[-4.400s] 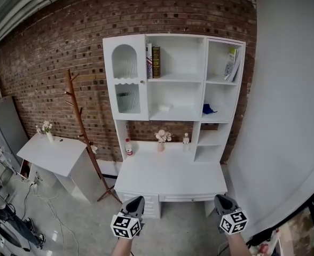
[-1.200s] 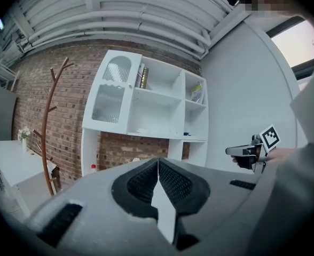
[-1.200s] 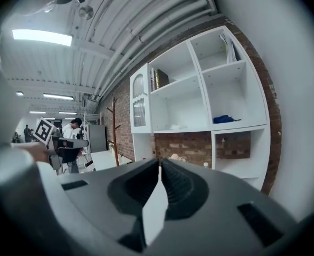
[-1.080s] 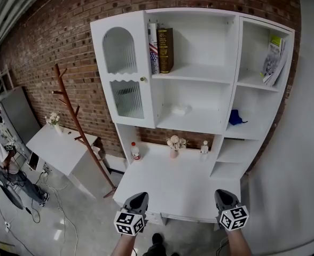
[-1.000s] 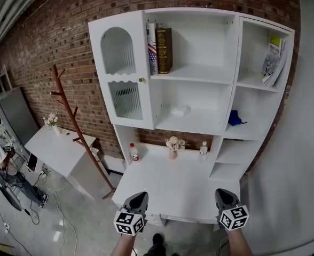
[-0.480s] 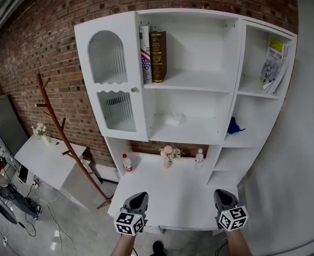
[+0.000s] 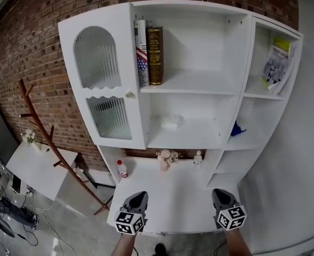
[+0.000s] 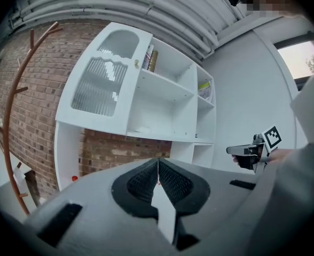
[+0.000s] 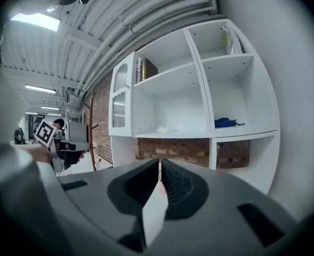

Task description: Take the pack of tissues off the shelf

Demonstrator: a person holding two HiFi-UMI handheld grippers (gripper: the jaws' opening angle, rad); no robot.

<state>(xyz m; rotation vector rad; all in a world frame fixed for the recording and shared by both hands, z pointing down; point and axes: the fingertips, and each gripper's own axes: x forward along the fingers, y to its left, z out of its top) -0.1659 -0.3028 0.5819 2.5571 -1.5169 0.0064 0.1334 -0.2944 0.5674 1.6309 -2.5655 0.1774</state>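
The pack of tissues is small and white and lies on the middle shelf of the white shelf unit. It also shows small in the left gripper view and the right gripper view. My left gripper and right gripper are held level at the near edge of the desk top, well below and short of the tissues. Both are shut with nothing between the jaws.
Two books stand on the top shelf beside a glass cabinet door. A blue cloth and a magazine sit in the right compartments. The desk's back holds a flower vase and two bottles. A wooden coat rack stands left.
The shelf unit has grown larger and nearer in the head view. Both grippers have advanced toward the desk, still shut and empty.
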